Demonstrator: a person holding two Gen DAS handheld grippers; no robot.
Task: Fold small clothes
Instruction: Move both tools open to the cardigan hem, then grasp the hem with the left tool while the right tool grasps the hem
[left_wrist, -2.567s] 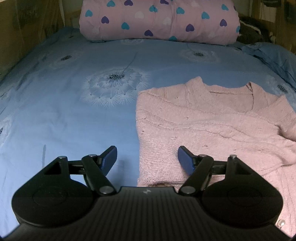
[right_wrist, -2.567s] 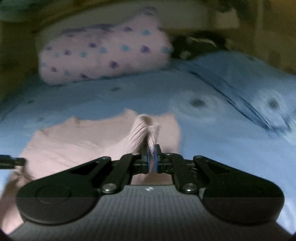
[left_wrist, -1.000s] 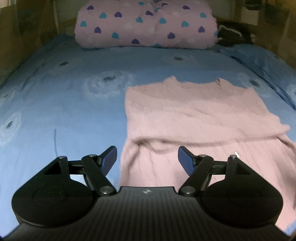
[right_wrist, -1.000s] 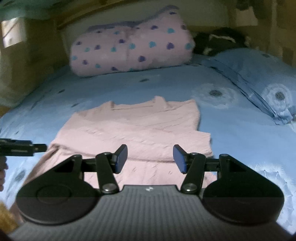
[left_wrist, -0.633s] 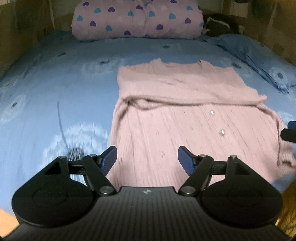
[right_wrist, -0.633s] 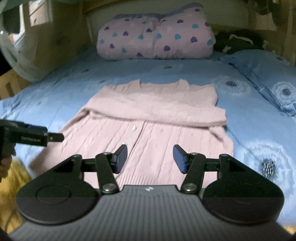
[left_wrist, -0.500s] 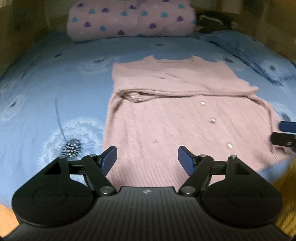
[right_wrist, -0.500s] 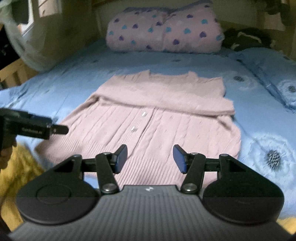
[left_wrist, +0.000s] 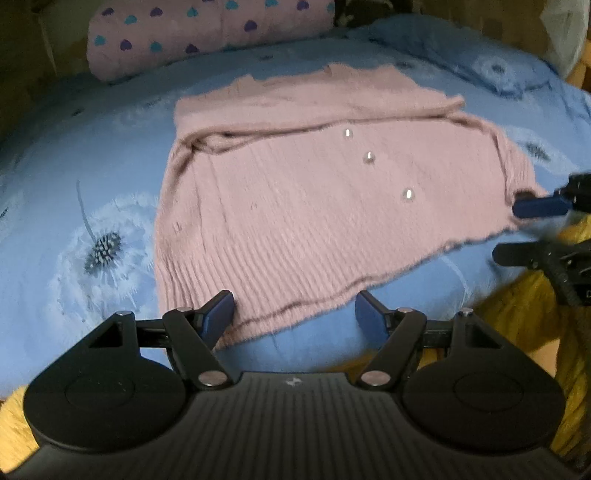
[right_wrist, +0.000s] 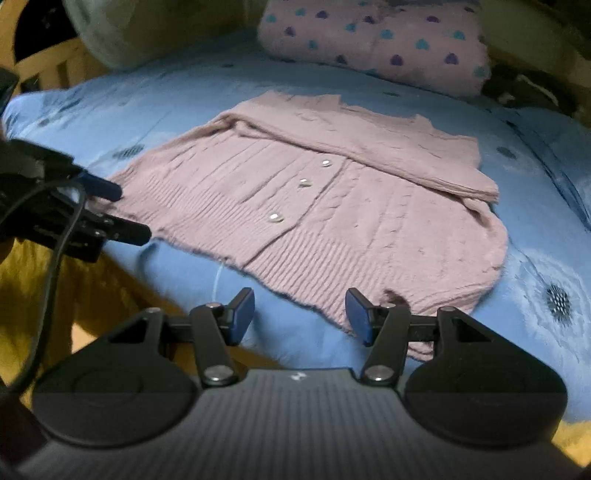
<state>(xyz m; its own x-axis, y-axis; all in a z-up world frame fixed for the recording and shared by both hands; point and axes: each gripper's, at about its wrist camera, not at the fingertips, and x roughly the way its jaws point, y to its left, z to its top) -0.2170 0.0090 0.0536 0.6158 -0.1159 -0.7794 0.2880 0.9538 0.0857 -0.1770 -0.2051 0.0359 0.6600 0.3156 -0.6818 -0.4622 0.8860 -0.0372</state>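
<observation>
A pink knit cardigan (left_wrist: 314, 206) with pearly buttons lies flat on the blue bed sheet (left_wrist: 74, 155), both sleeves folded across its chest. My left gripper (left_wrist: 295, 310) stands open just above the hem's left corner, and the ribbed edge lies between the pads without being pressed. Over the hem's right corner (right_wrist: 413, 306) my right gripper (right_wrist: 300, 306) is open as well. Each gripper shows in the other's view: the right gripper (left_wrist: 524, 230) beside the hem's far corner, the left gripper (right_wrist: 125, 210) by the opposite corner, with a black cable.
A rolled pink quilt with heart prints (left_wrist: 207, 33) lies at the head of the bed, with a blue pillow (left_wrist: 480, 59) beside it. The near bed edge (right_wrist: 207, 295) runs just under both grippers, with yellowish floor below. A wooden rail (right_wrist: 48, 70) stands at one side.
The right gripper let go of the sleeve, which now lies across the chest. Both grippers drew back from the cardigan's upper part to its hem, sank a little and rolled.
</observation>
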